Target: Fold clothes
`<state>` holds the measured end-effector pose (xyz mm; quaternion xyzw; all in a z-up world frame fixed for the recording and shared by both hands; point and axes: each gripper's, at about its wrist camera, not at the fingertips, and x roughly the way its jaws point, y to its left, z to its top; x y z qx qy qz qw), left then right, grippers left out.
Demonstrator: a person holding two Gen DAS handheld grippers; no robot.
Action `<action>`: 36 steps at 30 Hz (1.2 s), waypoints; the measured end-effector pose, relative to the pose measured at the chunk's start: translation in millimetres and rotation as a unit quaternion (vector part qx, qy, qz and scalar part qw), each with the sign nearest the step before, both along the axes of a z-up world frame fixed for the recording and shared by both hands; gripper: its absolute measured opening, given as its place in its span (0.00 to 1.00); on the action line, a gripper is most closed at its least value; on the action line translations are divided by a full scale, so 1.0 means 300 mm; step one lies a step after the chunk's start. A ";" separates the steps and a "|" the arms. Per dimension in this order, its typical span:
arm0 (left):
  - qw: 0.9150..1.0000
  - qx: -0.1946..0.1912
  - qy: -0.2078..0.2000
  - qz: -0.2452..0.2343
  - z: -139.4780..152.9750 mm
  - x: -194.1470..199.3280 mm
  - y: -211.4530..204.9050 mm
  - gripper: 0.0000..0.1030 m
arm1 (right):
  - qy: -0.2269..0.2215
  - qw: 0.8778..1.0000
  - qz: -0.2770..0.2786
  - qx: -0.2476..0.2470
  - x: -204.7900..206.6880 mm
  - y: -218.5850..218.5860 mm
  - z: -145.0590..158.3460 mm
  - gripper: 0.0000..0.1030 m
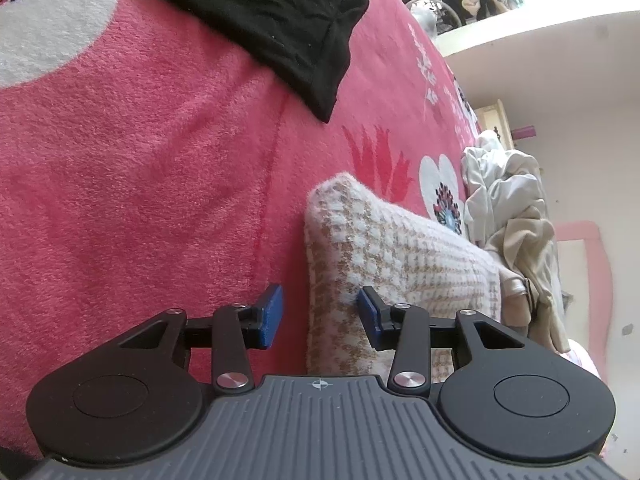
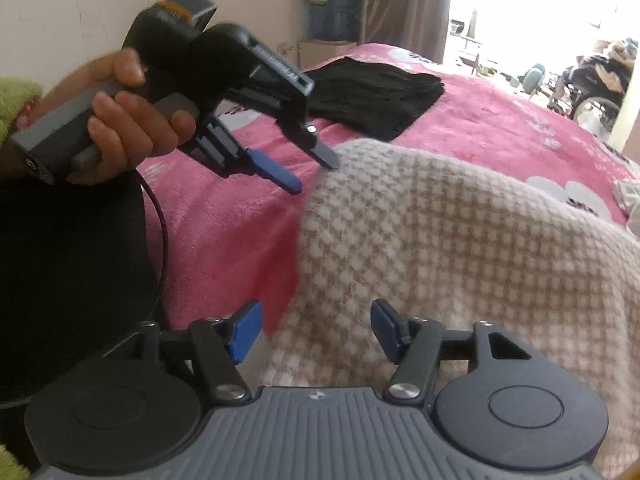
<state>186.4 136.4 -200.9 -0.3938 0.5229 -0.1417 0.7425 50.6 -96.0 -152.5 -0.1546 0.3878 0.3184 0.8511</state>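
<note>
Now both claws stand apart with nothing pinched: the left gripper straddles the checked knit garment's edge, the right gripper hovers wide just over it. Best to seize both near corners evenly before folding across the pink blanket.

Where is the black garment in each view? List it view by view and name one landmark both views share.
Left wrist view: the black garment lies at top centre on the pink blanket.
Right wrist view: the black garment lies upper centre, behind the left gripper.
Shared landmark: the beige checked knit, nearer the camera than the garment in both.
</note>
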 end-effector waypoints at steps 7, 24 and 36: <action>1.000 -0.009 -0.002 -0.003 -0.008 0.006 0.004 0.40 | -0.005 0.999 0.005 -0.041 -0.001 0.072 -0.097 0.74; 0.999 -0.044 -0.010 0.000 -0.014 0.004 0.026 0.40 | -0.021 0.993 0.000 -0.119 -0.018 0.109 -0.087 0.48; 0.999 -0.047 -0.002 -0.003 -0.029 0.016 0.019 0.40 | -0.052 0.986 -0.005 -0.159 -0.014 0.141 -0.090 0.41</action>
